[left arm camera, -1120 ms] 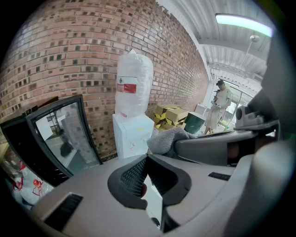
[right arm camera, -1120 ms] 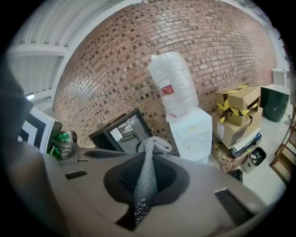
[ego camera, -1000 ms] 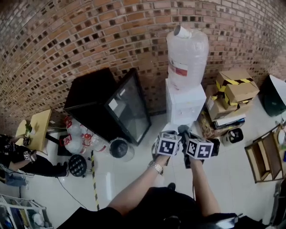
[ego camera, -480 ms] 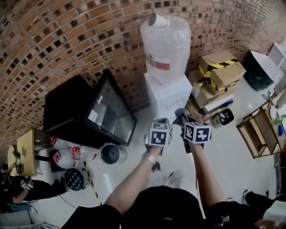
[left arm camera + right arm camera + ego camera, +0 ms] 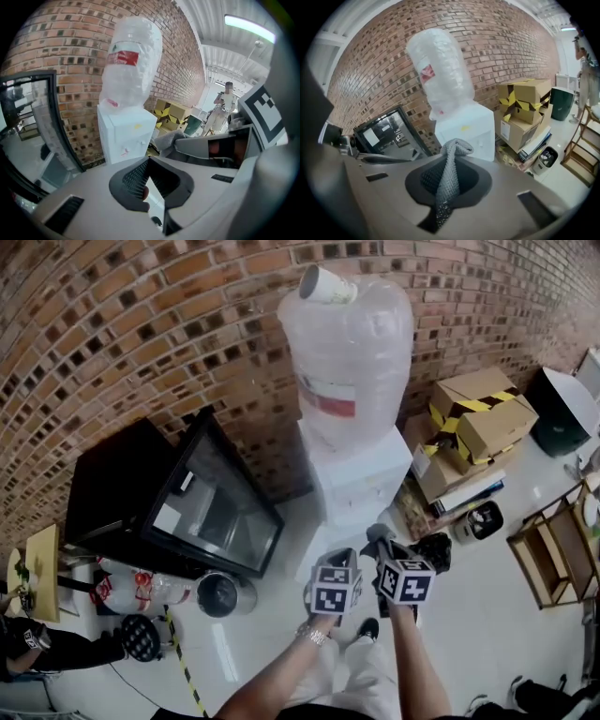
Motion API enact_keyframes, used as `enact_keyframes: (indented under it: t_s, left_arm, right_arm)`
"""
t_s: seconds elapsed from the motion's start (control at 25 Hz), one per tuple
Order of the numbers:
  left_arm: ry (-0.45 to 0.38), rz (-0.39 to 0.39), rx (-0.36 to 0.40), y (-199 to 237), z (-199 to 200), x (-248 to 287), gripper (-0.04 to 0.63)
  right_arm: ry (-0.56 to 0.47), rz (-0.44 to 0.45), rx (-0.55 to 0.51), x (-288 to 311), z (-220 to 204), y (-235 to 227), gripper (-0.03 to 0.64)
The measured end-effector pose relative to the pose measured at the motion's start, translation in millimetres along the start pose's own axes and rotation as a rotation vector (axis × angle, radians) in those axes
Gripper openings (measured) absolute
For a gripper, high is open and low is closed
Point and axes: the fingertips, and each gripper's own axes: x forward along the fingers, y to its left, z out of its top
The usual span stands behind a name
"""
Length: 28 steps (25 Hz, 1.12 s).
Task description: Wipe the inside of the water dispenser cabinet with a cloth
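Observation:
The white water dispenser [image 5: 361,479] stands against the brick wall with a large clear bottle [image 5: 347,352] on top. It also shows in the left gripper view [image 5: 126,133] and the right gripper view [image 5: 471,129]. Both grippers hover side by side just in front of it. My left gripper [image 5: 339,563] [image 5: 149,161] is shut with nothing between its pads. My right gripper [image 5: 382,538] is shut on a grey knitted cloth [image 5: 449,176], whose folded end sticks up past the tips [image 5: 377,532]. The grippers hide the dispenser's lower cabinet.
A black glass-door cabinet [image 5: 202,502] stands left of the dispenser, with a round bin [image 5: 218,594] and water bottles [image 5: 141,587] on the floor by it. Cardboard boxes [image 5: 478,423], a small bucket [image 5: 476,521] and a wooden rack [image 5: 553,559] lie to the right.
I have come closer to the dispenser, which now looms larger and more central. Both grippers stay together and sit lower in the head view, the cloth still held.

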Motion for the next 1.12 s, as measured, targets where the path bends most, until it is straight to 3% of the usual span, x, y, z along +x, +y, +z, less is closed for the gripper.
enact_keyframes:
  t_s: [0.36, 0.68, 0.8, 1.12]
  left_arm:
    - [-0.032, -0.030, 0.077, 48, -161, 147, 0.005]
    - [-0.051, -0.062, 0.140, 115, -269, 307, 0.004]
    - [-0.061, -0.066, 0.195, 128, -306, 344, 0.005]
    - [-0.037, -0.051, 0.162, 143, -358, 376, 0.004]
  right_arm:
    - [0.005, 0.018, -0.048, 178, -150, -99, 0.014]
    - [0.004, 0.084, -0.099, 376, -247, -210, 0.014]
    - [0.003, 0.132, -0.109, 437, -270, -231, 0.014]
    - [-0.103, 0.270, -0.139, 524, -272, -218, 0.014]
